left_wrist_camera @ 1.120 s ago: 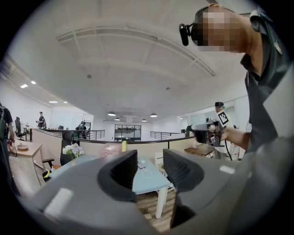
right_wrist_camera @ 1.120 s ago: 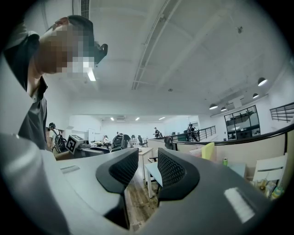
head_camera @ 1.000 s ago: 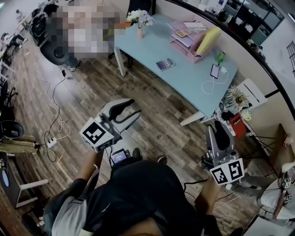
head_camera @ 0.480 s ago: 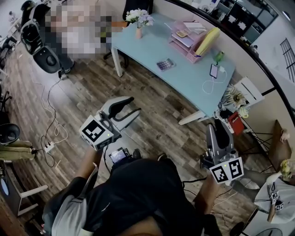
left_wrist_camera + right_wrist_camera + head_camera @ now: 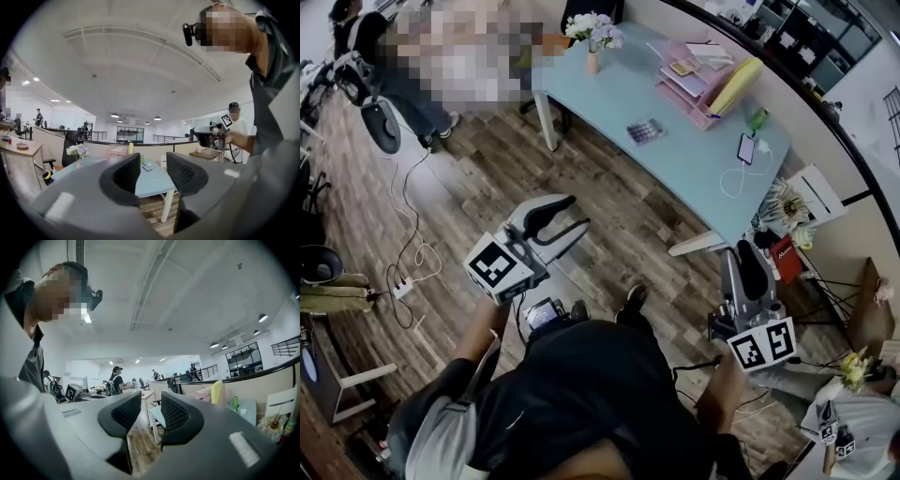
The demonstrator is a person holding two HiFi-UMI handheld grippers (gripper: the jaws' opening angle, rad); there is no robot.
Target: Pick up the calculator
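The calculator (image 5: 645,130) is a small flat rectangle with a grid of pale keys. It lies on the light-blue worktop (image 5: 684,173) near its front edge. Well apart from it, the left gripper (image 5: 577,213) and right gripper (image 5: 742,251) hold their fingers apart with nothing between them.

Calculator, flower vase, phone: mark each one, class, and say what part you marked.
calculator (image 5: 645,130): head view, middle of its keyed face.
flower vase (image 5: 592,63): head view, the vase body.
phone (image 5: 747,148): head view, middle of its screen.
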